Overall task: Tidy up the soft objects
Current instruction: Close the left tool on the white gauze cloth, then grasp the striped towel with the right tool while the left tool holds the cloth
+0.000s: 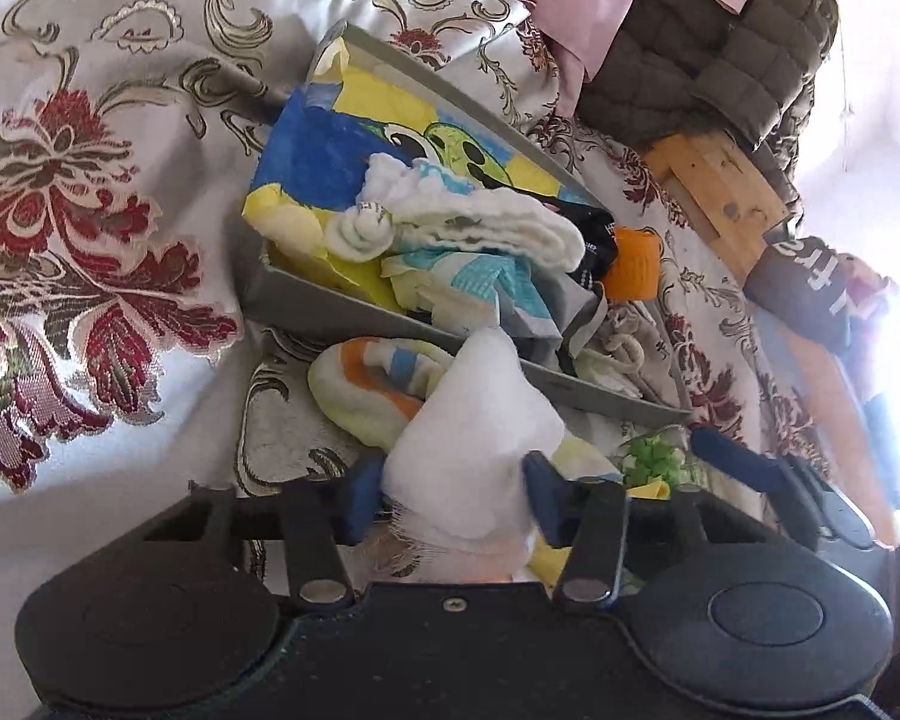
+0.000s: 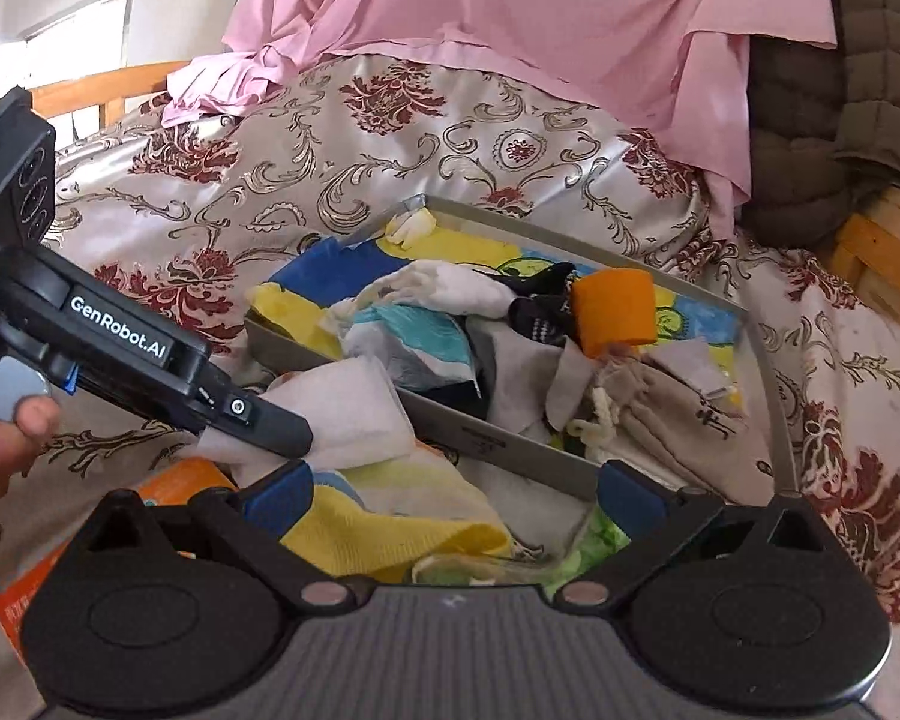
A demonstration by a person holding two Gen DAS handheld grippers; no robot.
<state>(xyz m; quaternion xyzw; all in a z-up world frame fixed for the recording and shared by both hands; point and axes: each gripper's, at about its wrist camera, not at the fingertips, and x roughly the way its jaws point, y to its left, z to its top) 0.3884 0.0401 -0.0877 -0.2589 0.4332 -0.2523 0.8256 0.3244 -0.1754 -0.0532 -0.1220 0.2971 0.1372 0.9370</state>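
A grey tray (image 1: 330, 300) lies on a patterned bedspread, lined with a blue and yellow cartoon cloth (image 1: 330, 162) and holding several soft items: a white towel (image 1: 498, 222), an orange roll (image 1: 633, 267), a teal patterned cloth (image 1: 486, 288), a beige pouch (image 2: 660, 414). My left gripper (image 1: 456, 498) is shut on a folded white cloth (image 1: 480, 420), held just in front of the tray's near wall; it shows in the right wrist view (image 2: 354, 414) too. My right gripper (image 2: 450, 498) is open and empty above a yellow cloth (image 2: 390, 528) beside the tray (image 2: 510, 444).
A yellow and orange sock (image 1: 366, 384) lies before the tray. A pink sheet (image 2: 510, 18) and an olive quilted jacket (image 2: 840, 120) lie behind. A wooden bed frame (image 1: 726, 192) runs at the right. An orange packet (image 2: 168, 486) sits at lower left. A green cloth (image 1: 654, 456) lies nearby.
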